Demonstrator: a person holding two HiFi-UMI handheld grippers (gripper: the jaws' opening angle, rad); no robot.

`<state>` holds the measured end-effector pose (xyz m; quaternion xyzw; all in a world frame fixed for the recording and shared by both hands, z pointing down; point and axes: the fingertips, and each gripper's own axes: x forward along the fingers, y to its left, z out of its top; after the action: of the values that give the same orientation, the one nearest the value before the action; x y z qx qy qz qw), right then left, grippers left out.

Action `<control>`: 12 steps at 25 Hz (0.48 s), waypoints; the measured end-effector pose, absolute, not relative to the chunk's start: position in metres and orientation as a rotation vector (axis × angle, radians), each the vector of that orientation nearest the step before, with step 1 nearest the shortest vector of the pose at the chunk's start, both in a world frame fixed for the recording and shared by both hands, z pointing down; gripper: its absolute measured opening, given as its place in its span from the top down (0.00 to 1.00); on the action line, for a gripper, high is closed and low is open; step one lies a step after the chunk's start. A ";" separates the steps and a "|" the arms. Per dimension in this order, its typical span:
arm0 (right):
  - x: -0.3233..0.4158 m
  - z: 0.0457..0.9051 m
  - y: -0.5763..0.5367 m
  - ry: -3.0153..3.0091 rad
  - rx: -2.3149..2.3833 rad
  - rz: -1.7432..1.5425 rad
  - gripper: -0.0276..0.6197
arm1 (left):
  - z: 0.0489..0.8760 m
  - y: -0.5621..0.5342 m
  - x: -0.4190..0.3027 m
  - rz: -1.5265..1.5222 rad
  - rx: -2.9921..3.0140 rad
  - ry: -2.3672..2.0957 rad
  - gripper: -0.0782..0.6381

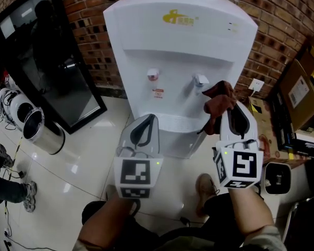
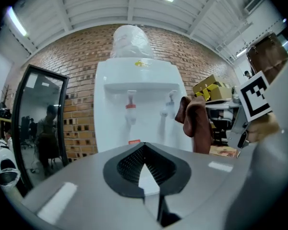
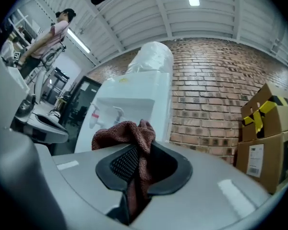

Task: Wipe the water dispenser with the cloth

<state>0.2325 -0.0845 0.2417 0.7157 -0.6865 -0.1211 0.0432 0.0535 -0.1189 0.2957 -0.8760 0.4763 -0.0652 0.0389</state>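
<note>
Nearest, at the bottom of the head view, the left hand-held gripper point(image 1: 146, 122) is held in front of the lower part of the dispenser point(image 1: 178, 41), a little left of centre. In its own view its jaws are pressed together at the tips with nothing between them, so it takes no part in the wiping now. The right hand-held gripper point(image 1: 234, 114), right of centre, is pinching the cloth point(image 1: 220, 94). In the right gripper view the brown cloth point(image 3: 127, 131) runs down between the two pads and bunches up above them. So the cloth is in the grip and lifted to the height of the taps, just beside the right tap point(image 1: 200, 80), at the right edge of the recess. Whether it touches the white surface I cannot tell. In the left gripper view the cloth point(image 2: 197, 121) hangs at the right of the dispenser's front and seems a little apart from it. Farther back, the dispenser stands against the brick wall point(image 1: 272, 20). I judge the task to be at an early or middle stage: the cloth is taken and brought to the machine, but no wet streak or mark shows which parts are already wiped. The front panel, the recess around the taps, the tray point(image 1: 172, 123) and the sides may all be left to do.
</note>
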 end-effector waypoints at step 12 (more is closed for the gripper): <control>0.033 0.277 -0.137 -2.442 1.685 -0.431 0.84 | 0.300 -0.138 -0.096 -0.225 -2.466 1.900 0.89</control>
<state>0.0329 -0.1371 0.2768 0.5606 -0.8124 -0.1434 0.0715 -0.0964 -0.1378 0.3002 -0.7900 0.6087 -0.0721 0.0100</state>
